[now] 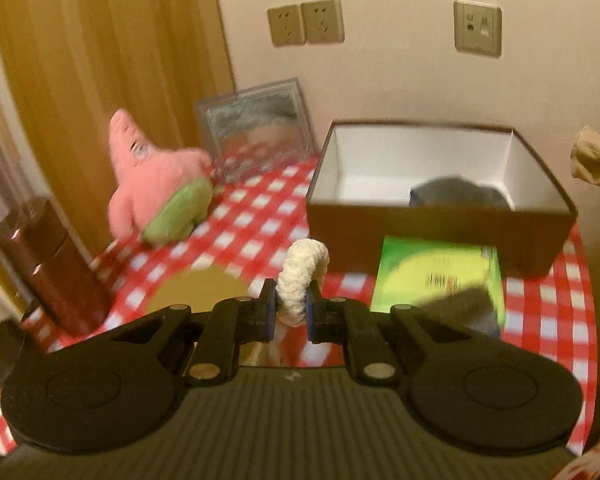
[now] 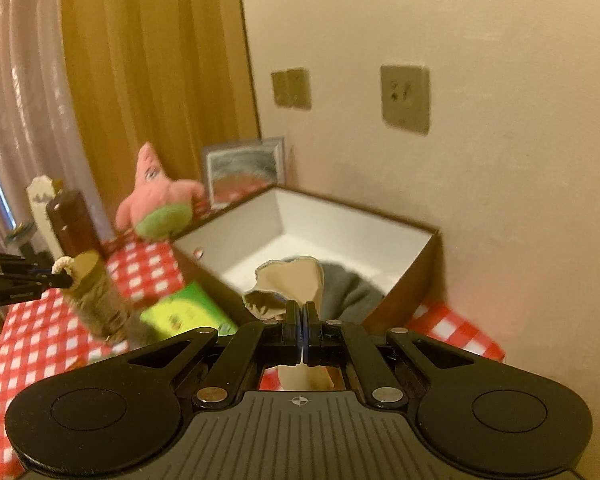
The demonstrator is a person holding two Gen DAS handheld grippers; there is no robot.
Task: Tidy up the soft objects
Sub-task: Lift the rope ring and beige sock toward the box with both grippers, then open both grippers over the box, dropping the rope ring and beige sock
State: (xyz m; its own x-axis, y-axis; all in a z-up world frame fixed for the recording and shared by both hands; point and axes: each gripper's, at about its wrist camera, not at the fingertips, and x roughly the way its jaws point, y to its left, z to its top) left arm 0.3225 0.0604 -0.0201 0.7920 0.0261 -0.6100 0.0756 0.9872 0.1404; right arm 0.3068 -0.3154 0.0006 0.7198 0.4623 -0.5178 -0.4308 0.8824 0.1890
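My left gripper (image 1: 291, 312) is shut on a white knitted ring (image 1: 300, 272), which it holds above the checked cloth. The same ring (image 2: 62, 266) and the left gripper (image 2: 60, 280) show at the far left of the right wrist view. My right gripper (image 2: 302, 320) is shut on a beige cloth (image 2: 296, 284), which hangs just in front of the brown box (image 2: 412, 280). That beige cloth (image 1: 596, 160) also shows at the right edge of the left wrist view. The open box (image 1: 440, 216) has a white inside, and a grey soft thing (image 1: 456, 194) lies in it. A pink star plush (image 1: 156, 184) sits at the back left.
A green packet (image 1: 440, 280) lies in front of the box. A framed mirror (image 1: 256, 136) leans on the wall behind the plush. A dark brown bottle (image 1: 48, 264) stands at the left, with a gold-topped can (image 2: 96, 296) near it. The wall is close behind the box.
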